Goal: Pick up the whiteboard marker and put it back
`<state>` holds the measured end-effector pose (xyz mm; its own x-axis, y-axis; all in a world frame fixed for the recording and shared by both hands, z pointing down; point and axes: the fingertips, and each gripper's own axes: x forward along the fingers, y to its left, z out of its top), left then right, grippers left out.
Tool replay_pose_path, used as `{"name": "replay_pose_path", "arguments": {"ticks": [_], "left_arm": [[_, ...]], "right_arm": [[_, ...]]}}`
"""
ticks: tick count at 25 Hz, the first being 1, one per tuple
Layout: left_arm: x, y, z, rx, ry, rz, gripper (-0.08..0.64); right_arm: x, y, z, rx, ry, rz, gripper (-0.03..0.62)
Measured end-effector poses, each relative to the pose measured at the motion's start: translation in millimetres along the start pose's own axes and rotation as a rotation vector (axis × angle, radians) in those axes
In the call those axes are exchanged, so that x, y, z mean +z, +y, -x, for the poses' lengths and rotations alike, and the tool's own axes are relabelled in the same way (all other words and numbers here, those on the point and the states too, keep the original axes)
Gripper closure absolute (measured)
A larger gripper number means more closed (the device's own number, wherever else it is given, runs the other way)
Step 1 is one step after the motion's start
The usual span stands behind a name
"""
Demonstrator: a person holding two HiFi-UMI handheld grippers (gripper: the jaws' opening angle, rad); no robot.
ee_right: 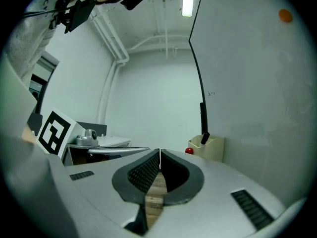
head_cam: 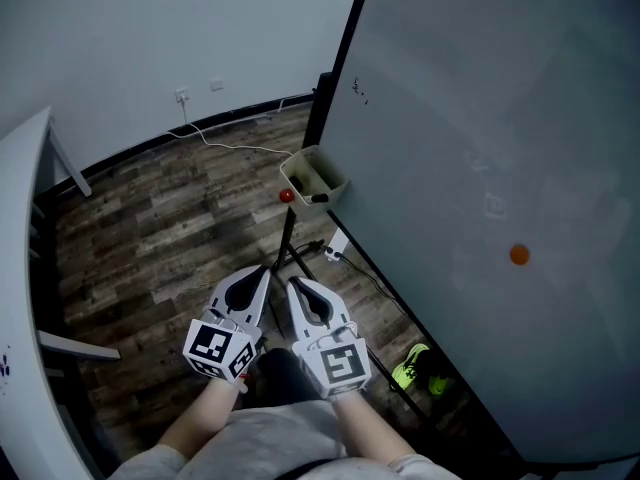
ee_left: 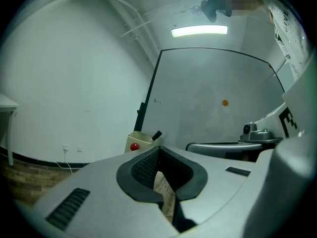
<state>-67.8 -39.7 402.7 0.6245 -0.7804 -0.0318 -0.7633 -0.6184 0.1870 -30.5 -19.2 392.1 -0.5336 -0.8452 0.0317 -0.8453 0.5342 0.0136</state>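
The room was plain, with pale walls (head_cam: 150,38) above a dark skirting and a floor (head_cam: 170,228) of grey-brown wood planks. A large whiteboard (head_cam: 500,168) in a black frame filled the right side, standing on black legs (head_cam: 290,253). The edge of a white table (head_cam: 20,268) ran down the far left. A white cable (head_cam: 235,148) trailed across the planks from the wall. A beige tray (head_cam: 333,180) hung at the board's lower left corner, well ahead of both grippers. The black whiteboard marker (ee_left: 156,135) stood tilted in that tray, its cap poking above the rim. A green shoe (head_cam: 412,368) lay on the floor by the board's foot. A small red ball (head_cam: 287,196) sat at the tray's front and an orange magnet (head_cam: 518,255) clung to the board. The left gripper (ee_left: 158,148) and right gripper (ee_right: 159,152) hung side by side above the floor, each with its fingers together and nothing between them.
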Motion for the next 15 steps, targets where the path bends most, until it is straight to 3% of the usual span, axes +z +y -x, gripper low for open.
{"name": "replay_pose_path", "arguments": {"ticks": [15], "left_arm": [[0.2,12.8,-83.1,-0.095,0.02,-0.039,0.545]], "right_arm": [[6.2,-65.6,-51.5,-0.008,-0.008,0.091,0.571]]}}
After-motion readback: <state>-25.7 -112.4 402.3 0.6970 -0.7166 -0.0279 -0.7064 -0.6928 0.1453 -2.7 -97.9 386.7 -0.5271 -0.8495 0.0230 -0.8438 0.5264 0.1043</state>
